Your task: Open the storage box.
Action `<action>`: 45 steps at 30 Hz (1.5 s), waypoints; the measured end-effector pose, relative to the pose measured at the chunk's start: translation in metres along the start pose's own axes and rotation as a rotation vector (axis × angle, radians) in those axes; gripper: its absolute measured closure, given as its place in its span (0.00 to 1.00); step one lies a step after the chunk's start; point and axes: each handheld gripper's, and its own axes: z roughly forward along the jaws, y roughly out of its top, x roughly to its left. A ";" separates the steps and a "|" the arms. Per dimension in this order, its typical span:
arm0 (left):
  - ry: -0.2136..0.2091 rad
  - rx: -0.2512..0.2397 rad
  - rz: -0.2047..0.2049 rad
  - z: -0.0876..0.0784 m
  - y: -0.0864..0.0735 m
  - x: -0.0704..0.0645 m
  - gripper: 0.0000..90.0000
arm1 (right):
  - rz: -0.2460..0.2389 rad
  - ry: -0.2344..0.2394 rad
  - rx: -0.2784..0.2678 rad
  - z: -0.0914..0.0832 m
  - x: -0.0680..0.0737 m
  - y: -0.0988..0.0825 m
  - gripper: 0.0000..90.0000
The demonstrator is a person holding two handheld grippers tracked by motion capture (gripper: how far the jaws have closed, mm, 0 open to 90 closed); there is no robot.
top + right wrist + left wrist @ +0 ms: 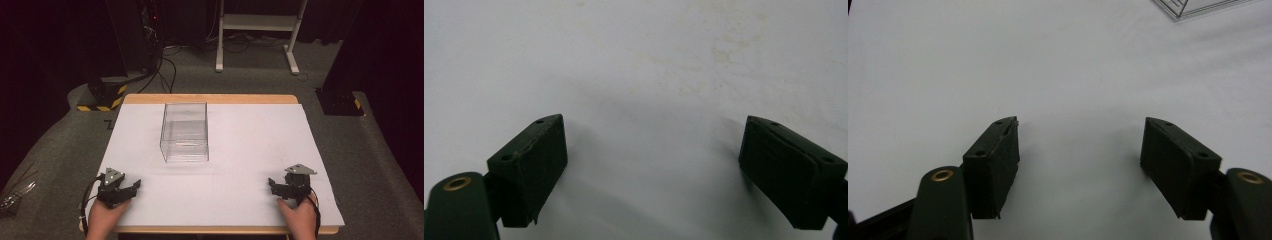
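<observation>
A clear plastic box (pixel 184 131) stands empty on the white table sheet (pixel 240 150), left of centre toward the back. My left gripper (pixel 131 187) rests near the front left corner, a hand behind it. In the left gripper view its jaws stand wide apart over bare white sheet, left gripper (pixel 1080 145) open with nothing between the pads; a corner of the clear box (pixel 1193 7) shows at the top right. My right gripper (pixel 274 185) sits near the front right corner. The right gripper (pixel 654 145) is open too, with bare sheet between its pads.
The sheet lies on a wooden table whose edge (pixel 210 98) shows at the back. Beyond it are grey carpet, a white stand (pixel 257 30), cables and black bases with yellow-black striped tape (pixel 102 100). Faint stains (pixel 719 50) mark the sheet.
</observation>
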 end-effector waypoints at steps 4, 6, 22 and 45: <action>-0.005 0.003 0.000 0.000 0.000 0.001 0.35 | 0.002 0.007 0.000 0.000 -0.001 0.000 0.13; -0.005 0.003 0.001 0.000 0.000 0.001 0.35 | 0.002 0.007 0.000 0.000 -0.001 0.000 0.13; 0.001 0.006 0.002 0.000 0.001 0.001 0.36 | 0.005 0.010 0.000 0.000 -0.001 0.000 0.13; -0.095 -0.068 0.044 -0.015 0.014 -0.022 0.39 | 0.003 0.010 -0.001 0.000 -0.001 0.000 0.13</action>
